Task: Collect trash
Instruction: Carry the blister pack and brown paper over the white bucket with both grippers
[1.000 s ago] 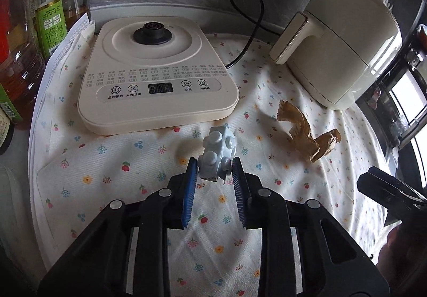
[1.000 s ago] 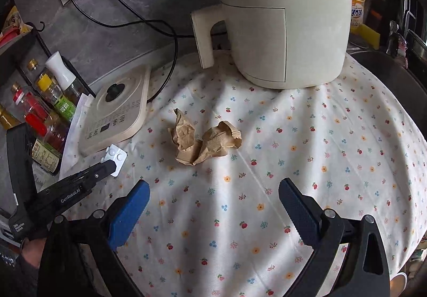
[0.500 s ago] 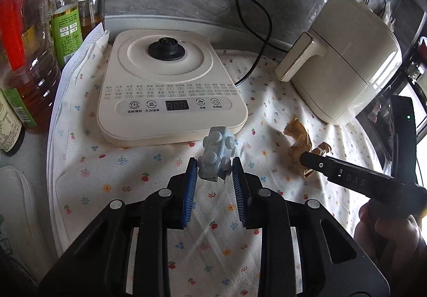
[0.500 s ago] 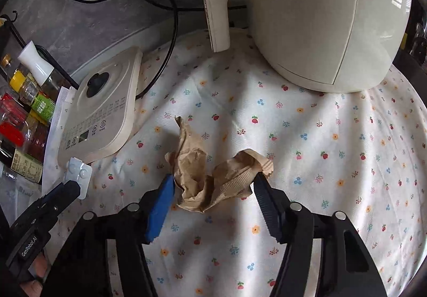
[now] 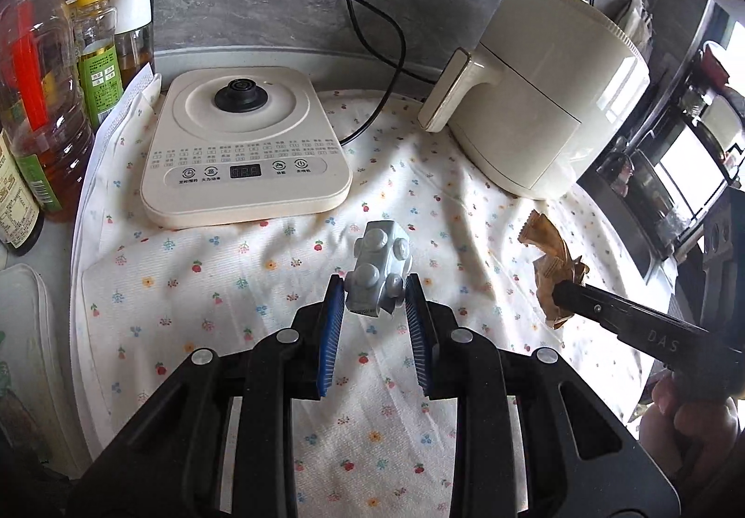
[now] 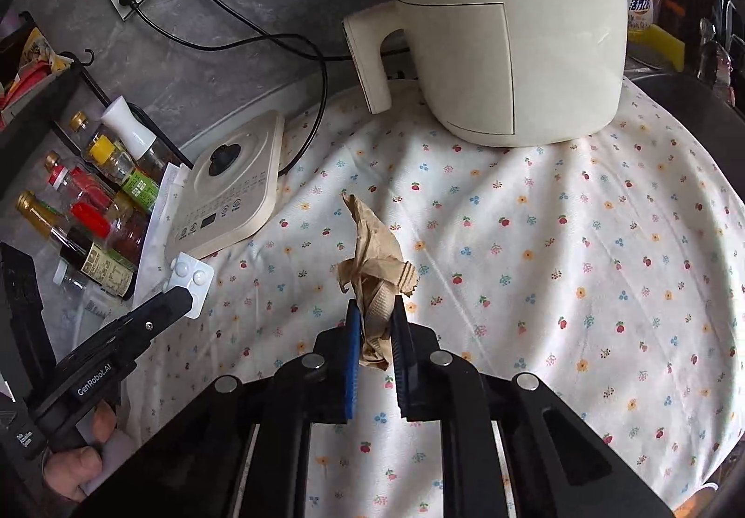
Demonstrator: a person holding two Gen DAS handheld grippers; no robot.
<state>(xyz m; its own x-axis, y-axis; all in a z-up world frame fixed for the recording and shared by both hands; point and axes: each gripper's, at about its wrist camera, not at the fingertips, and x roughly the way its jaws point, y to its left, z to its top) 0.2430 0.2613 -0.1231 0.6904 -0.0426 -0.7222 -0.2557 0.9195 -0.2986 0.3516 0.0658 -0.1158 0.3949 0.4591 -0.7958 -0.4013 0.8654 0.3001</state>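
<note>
oil and sauce bottles stood far left, liquid seen inside | left gripper clamped on blister pack, kettle base ahead | right gripper clamped on crumpled brown wrapper, air fryer beyond

A cream square induction cooker is seen at centre left on a white floral tablecloth. A cream rounded air fryer is placed upper right. Glass condiment bottles are lined along the left edge.
</note>
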